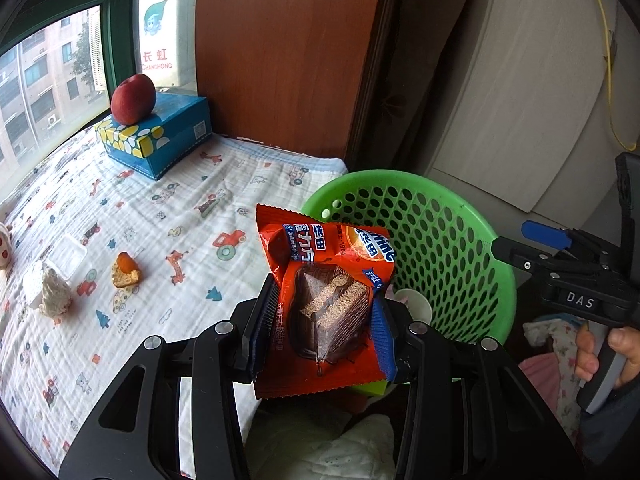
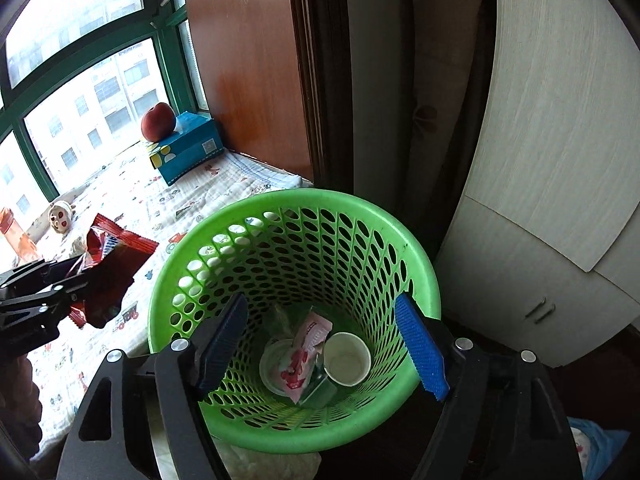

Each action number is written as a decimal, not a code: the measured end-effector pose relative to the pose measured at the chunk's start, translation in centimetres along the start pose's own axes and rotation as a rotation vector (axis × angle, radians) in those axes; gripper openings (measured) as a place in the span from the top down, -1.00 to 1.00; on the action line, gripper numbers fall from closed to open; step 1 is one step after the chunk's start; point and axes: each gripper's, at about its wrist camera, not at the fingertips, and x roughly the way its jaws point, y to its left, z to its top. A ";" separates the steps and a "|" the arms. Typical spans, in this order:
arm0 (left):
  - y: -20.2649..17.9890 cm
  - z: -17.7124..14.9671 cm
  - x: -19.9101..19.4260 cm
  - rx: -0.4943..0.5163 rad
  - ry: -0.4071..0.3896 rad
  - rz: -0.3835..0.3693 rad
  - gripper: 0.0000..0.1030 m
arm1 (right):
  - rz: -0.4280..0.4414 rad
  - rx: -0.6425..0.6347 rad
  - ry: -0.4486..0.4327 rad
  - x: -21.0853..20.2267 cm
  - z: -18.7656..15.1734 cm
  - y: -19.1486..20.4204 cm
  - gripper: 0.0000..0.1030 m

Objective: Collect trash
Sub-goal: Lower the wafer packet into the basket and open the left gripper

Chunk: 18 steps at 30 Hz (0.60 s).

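Note:
My left gripper (image 1: 322, 320) is shut on a red cake wrapper (image 1: 324, 300) and holds it above the bed edge, just left of the green perforated trash basket (image 1: 472, 264). In the right wrist view the wrapper (image 2: 108, 268) hangs from the left gripper (image 2: 70, 276) left of the basket (image 2: 416, 276). My right gripper (image 2: 324, 344) is open and empty, hovering over the basket mouth. Inside lie a paper cup (image 2: 346, 358), a pink wrapper (image 2: 304, 356) and a lid. My right gripper (image 1: 536, 240) also shows at the right of the left wrist view.
On the patterned blanket (image 1: 160, 220) lie a cake piece (image 1: 126, 270), crumpled paper (image 1: 50, 296) and a clear plastic cup (image 1: 66, 258). A blue tissue box (image 1: 156, 140) with a peach (image 1: 133, 98) stands by the window. A wooden panel (image 1: 288, 52) and white cabinet (image 2: 540, 160) stand behind.

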 end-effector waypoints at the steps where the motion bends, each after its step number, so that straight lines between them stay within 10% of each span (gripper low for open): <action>1: -0.2 0.0 0.2 0.001 0.005 -0.002 0.17 | 0.003 0.002 -0.003 -0.2 0.0 -0.1 -0.43; 18: -3.0 -0.2 1.9 0.006 0.019 -0.090 -0.27 | 0.042 0.036 -0.041 -2.4 -0.6 -0.6 -0.44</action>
